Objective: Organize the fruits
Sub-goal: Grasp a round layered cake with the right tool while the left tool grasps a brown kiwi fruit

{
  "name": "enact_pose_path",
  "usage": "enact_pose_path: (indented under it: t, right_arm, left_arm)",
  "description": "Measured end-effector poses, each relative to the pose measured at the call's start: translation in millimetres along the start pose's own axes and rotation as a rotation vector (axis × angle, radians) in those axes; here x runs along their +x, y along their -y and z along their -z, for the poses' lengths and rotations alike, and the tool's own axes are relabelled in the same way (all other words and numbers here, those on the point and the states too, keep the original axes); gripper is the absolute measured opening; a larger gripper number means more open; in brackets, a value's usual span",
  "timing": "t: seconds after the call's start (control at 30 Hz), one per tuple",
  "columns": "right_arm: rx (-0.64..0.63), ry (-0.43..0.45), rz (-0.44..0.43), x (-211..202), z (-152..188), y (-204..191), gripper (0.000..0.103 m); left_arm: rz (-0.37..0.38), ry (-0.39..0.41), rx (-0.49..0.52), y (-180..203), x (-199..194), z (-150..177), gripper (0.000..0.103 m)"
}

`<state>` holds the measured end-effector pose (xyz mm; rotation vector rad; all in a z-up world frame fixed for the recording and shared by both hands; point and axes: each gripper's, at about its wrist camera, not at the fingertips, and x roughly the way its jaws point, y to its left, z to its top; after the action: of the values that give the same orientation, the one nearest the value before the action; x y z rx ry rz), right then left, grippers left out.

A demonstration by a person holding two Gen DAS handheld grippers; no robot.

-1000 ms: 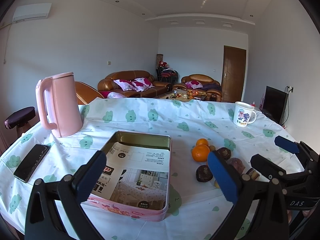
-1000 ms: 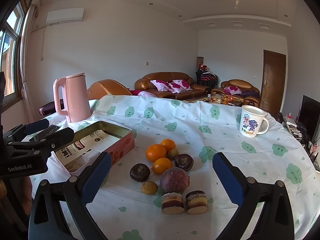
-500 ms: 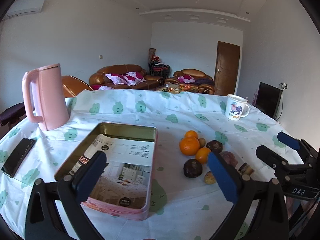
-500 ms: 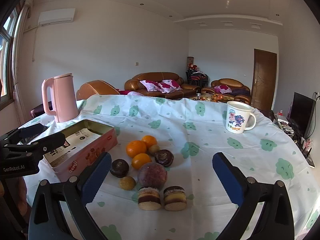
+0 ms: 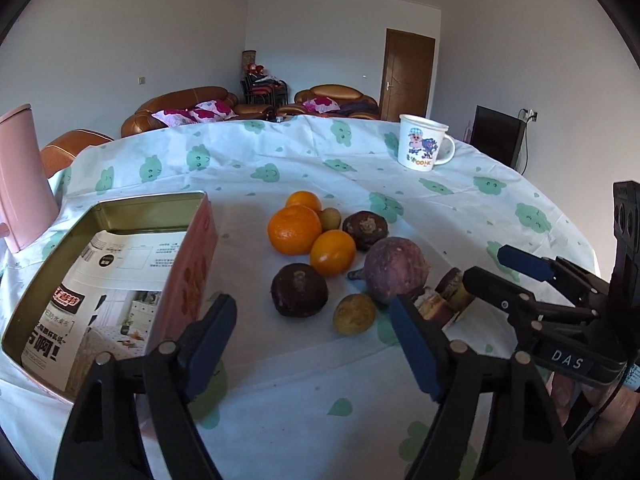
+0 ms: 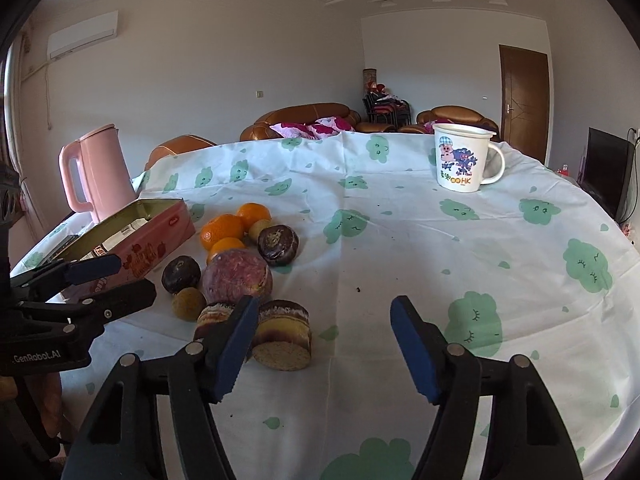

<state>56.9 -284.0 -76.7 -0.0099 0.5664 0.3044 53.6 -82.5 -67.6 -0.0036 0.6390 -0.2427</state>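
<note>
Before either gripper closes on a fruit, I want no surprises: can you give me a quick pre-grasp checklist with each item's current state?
1. Left gripper empty, jaws just narrowing: ok.
2. Right gripper empty, jaws just narrowing: ok.
3. Tin open to receive fruit: ok.
4. Tin free of clutter: not ok, a printed leaflet lies inside.
5. Dark round fruit reachable from the left: ok.
6. Fruits separated: not ok, the oranges are bunched together.

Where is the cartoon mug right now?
The mug stands upright at the table's far right in both views, alone on the cloth, well beyond the fruit pile.
</note>
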Motion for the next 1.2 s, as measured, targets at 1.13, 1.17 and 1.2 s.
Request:
enact_pose_path:
  t: [1.13, 1.17, 1.2]
  right_arm:
    - [-0.024, -0.054, -0.065, 16, 9, -6, 0.036]
    - [-0.025, -0.047, -0.063, 14, 9, -6, 0.036]
    - [-0.026, -0.038, -0.063, 12, 9, -7, 0.036]
  left_arm:
    - [0.092, -0.059, 0.027, 14, 25, -5, 0.029]
    - [0.09, -0.046, 0.024, 14, 23, -4, 0.029]
    - [0.09, -0.033, 0.021, 13, 21, -4, 0.029]
